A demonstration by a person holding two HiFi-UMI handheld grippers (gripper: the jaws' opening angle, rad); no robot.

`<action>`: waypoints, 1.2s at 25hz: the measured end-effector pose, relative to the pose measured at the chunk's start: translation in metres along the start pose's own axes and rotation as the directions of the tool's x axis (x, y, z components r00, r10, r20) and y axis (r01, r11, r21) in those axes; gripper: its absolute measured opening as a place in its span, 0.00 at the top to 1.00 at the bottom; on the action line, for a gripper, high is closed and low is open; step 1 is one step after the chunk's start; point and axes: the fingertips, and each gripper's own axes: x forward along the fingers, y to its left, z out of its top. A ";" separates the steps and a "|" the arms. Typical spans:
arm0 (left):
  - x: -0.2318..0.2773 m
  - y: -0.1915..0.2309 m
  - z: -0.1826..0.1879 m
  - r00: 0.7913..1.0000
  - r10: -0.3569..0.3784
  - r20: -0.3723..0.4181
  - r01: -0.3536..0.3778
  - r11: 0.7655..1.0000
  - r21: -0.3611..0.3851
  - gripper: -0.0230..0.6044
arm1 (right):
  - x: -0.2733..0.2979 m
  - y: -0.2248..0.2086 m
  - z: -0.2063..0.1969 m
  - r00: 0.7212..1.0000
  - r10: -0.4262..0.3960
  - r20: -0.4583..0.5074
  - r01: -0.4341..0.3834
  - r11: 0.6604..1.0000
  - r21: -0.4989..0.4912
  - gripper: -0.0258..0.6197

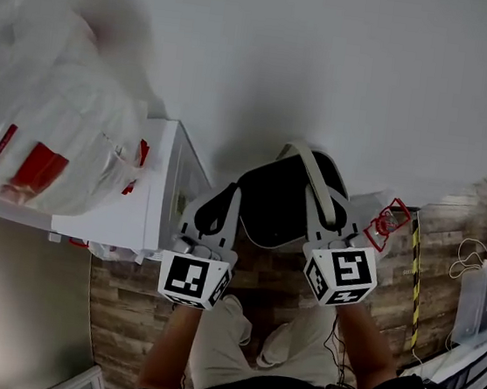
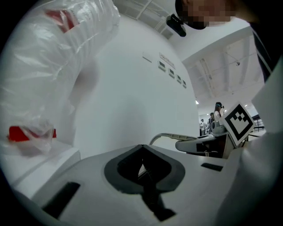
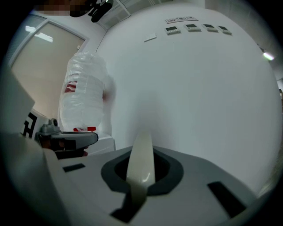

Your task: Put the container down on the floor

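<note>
In the head view a black container [image 1: 274,200] with a cream handle [image 1: 316,179] hangs above the wood-look floor [image 1: 124,307], between my two grippers. My left gripper [image 1: 218,211] grips its left rim, jaws closed with only a thin sliver showing between them [image 2: 142,170]. My right gripper [image 1: 328,210] is shut on the cream handle [image 3: 140,161], which runs up between its jaws. The left gripper view shows the handle's arc [image 2: 170,136] and the right gripper's marker cube [image 2: 239,122] off to the right.
A white box [image 1: 149,213] stands at the left, topped by a clear plastic bag [image 1: 50,121] with red items. White wall ahead. A red tag [image 1: 388,223], yellow-black floor tape [image 1: 413,281] and cables lie to the right. The person's legs are below.
</note>
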 end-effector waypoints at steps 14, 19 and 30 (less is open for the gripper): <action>0.003 0.011 -0.127 0.999 0.037 0.010 -0.037 0.999 0.033 0.94 | 0.032 -0.005 -0.117 0.998 0.040 0.039 -0.040 0.999 0.006 0.91; 0.000 0.012 -0.172 0.999 0.052 0.017 -0.053 0.998 0.030 0.94 | 0.041 -0.006 -0.158 0.998 0.040 0.044 -0.040 0.999 0.005 0.91; -0.009 0.020 -0.236 0.997 0.068 0.032 -0.070 0.996 0.046 0.94 | 0.052 0.000 -0.226 0.997 0.050 0.052 -0.050 0.999 0.005 0.91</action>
